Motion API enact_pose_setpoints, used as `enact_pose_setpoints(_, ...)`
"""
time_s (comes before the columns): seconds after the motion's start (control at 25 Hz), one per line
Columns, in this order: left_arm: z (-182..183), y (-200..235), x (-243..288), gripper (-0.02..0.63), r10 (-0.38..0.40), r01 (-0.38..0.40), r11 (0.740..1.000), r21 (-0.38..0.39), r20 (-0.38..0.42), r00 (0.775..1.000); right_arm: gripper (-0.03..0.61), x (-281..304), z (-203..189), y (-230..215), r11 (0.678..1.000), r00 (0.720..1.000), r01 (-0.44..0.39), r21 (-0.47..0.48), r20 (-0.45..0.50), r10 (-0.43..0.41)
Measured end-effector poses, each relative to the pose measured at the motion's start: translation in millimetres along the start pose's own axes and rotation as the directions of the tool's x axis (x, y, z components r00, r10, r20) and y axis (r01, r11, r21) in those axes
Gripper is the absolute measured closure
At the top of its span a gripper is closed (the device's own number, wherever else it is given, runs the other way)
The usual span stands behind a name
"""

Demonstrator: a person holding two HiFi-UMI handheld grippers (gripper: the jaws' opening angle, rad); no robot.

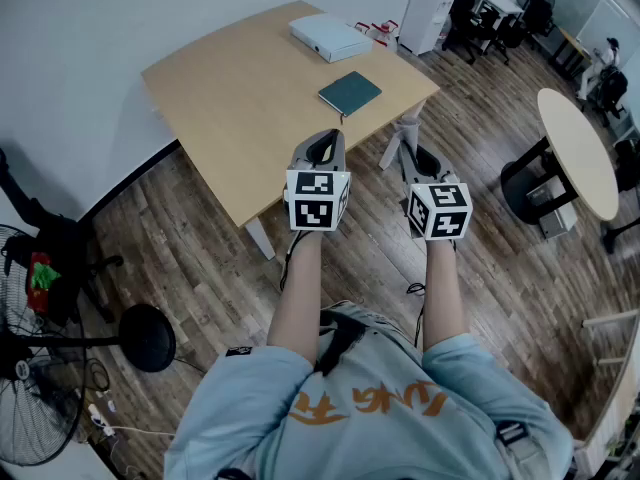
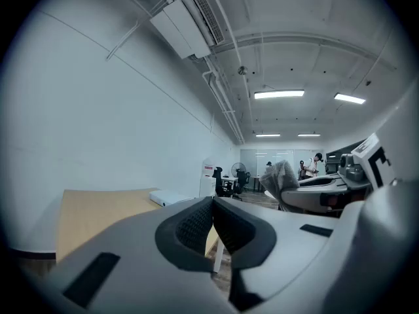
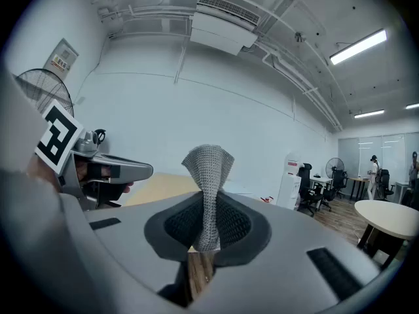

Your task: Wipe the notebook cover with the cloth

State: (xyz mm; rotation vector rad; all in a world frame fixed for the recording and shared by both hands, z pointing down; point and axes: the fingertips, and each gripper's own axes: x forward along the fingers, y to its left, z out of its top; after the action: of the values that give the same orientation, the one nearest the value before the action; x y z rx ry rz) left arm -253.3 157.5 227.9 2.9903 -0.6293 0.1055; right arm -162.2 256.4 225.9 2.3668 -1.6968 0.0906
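A dark teal notebook (image 1: 350,93) lies flat on the light wooden table (image 1: 240,98), near its front corner. Both grippers hang over the floor, short of the table. My right gripper (image 1: 408,140) is shut on a grey knitted cloth (image 3: 208,175), which stands up from between its jaws; in the head view the cloth (image 1: 408,128) pokes out at the tip. My left gripper (image 1: 326,148) is shut with nothing in it, its pads (image 2: 196,224) pressed together. The cloth (image 2: 283,175) also shows at the right in the left gripper view.
A white flat box (image 1: 330,36) lies at the table's far end. A round white table (image 1: 580,148) stands to the right on the wooden floor, a fan (image 1: 30,408) and black stand base (image 1: 148,336) to the left. Office chairs and a white cabinet (image 1: 428,10) stand beyond.
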Motion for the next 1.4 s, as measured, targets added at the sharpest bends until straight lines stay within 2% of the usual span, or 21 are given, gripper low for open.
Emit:
enact_pose_setpoints(0.28, -2.9, 3.4, 10.8, 0.597, -0.008, 0.008, 1.000, -0.002, -0.012, 1.000, 0.549, 10.7, -0.7, -4.9, 1.000, 1.000, 0.000, 0.007, 0.002, 0.000)
enact_pose_setpoints(0.4, -6.0, 5.9, 14.0, 0.595, -0.004, 0.004, 1.000, -0.010, -0.018, 1.000, 0.549, 13.3, -0.9, -7.9, 0.999, 1.000, -0.002, 0.048, 0.031, 0.001)
enact_pose_setpoints(0.84, -26.0, 15.3, 18.9, 0.595, -0.008, 0.006, 0.999, -0.035, -0.063, 0.998, 0.549, 24.9, -29.8, -5.0, 0.999, 0.999, 0.009, 0.046, -0.053, -0.006)
enact_pose_setpoints(1.08, -28.8, 17.8, 21.8, 0.597, -0.017, 0.014, 0.999, -0.044, -0.077, 0.997, 0.549, 28.8, -28.4, -5.3, 0.999, 0.998, 0.008, 0.045, -0.062, -0.005)
enact_pose_setpoints(1.24, -35.7, 21.5, 26.2, 0.597, -0.024, 0.017, 0.996, -0.083, -0.089, 0.996, 0.549, 34.1, -31.1, -3.3, 1.000, 0.996, -0.002, 0.030, -0.086, 0.004)
enact_pose_setpoints(1.4, -45.5, 16.3, 32.2, 0.595, -0.038, 0.028, 0.995, -0.092, -0.115, 0.993, 0.549, 33.3, -34.3, -11.2, 0.999, 0.995, 0.009, 0.041, -0.095, -0.005)
